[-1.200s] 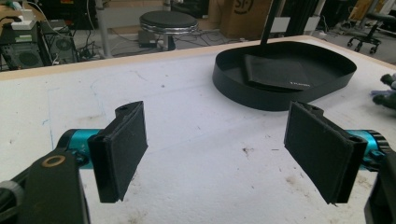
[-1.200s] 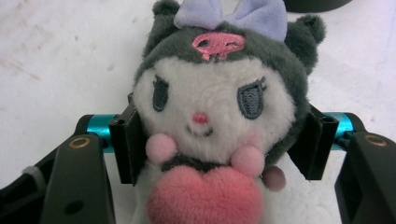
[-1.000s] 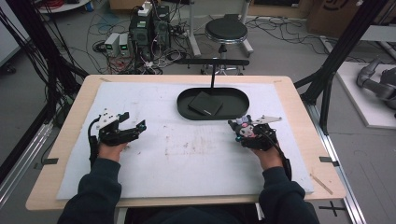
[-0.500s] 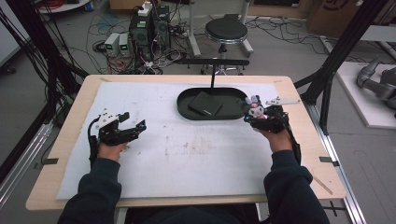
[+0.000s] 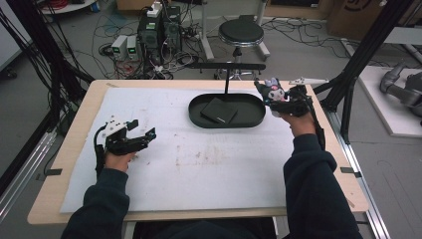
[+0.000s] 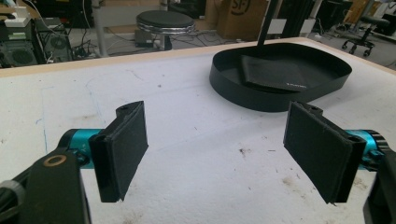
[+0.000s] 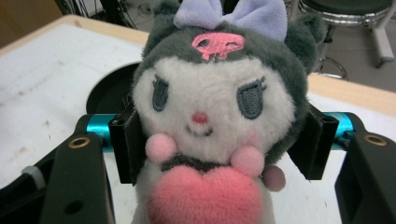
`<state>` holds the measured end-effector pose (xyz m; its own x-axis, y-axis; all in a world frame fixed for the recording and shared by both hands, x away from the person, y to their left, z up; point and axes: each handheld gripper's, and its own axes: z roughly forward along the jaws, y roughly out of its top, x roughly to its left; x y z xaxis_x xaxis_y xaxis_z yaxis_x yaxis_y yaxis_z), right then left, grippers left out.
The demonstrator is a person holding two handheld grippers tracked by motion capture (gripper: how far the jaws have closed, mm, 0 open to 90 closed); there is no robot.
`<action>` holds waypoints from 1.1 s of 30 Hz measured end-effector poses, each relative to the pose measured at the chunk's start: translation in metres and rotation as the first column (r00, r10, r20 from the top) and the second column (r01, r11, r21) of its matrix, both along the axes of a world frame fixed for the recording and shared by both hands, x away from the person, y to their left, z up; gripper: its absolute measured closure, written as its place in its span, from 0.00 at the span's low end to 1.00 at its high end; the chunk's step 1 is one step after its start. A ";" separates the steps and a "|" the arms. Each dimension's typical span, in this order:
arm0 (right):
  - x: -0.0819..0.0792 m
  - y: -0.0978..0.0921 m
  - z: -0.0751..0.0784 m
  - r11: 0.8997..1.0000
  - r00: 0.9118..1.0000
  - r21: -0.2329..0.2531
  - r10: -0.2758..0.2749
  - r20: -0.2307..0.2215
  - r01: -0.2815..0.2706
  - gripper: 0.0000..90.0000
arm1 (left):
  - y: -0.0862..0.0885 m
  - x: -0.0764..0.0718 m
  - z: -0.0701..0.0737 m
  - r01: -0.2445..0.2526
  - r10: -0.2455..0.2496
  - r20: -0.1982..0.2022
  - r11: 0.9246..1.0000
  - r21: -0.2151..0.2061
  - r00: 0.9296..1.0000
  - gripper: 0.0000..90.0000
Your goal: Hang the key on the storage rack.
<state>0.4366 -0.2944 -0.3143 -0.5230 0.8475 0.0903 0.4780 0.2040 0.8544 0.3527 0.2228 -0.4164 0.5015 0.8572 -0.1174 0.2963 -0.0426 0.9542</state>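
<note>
High view: looks forward and down from above the person's side, taking in the whole table [image 5: 74,149] from afar.
Left gripper view: sits low and close behind the left gripper [image 6: 219,149], facing across the mat toward the black tray [image 6: 261,95].
Right gripper view: sits very close behind the right gripper [image 7: 219,140], facing the plush toy [image 7: 215,107] it holds.
Shared: the black tray [image 5: 199,117] and the stool [image 5: 241,32] appear in the high view and the left gripper view; the plush toy [image 5: 273,92] in the high view and the right gripper view.

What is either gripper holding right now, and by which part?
The right gripper clamps a plush toy by the sides of its head. The left gripper is open, holding nothing.
</note>
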 end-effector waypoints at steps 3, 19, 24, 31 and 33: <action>0.008 0.007 0.006 1.000 1.000 -0.015 0.003 0.015 -0.003 0.36 | 0.000 0.000 0.000 -0.002 0.002 0.000 1.000 0.002 1.000 0.24; 0.049 0.026 0.027 0.998 0.997 -0.020 -0.050 0.051 0.051 0.36 | 0.001 0.000 0.000 0.000 0.000 -0.001 1.000 -0.002 1.000 0.24; 0.059 0.021 0.024 0.992 0.991 -0.029 -0.119 0.059 0.121 0.36 | 0.001 0.000 0.000 -0.001 0.001 -0.001 1.000 -0.004 1.000 0.24; 0.062 0.010 0.011 0.983 0.985 -0.059 -0.172 0.021 0.173 0.36 | 0.001 0.001 0.000 -0.001 0.001 -0.002 1.000 -0.005 1.000 0.24; 0.061 0.008 0.004 0.981 0.984 -0.075 -0.180 0.015 0.181 0.36 | 0.001 0.000 0.000 0.000 0.000 -0.002 1.000 -0.003 1.000 0.24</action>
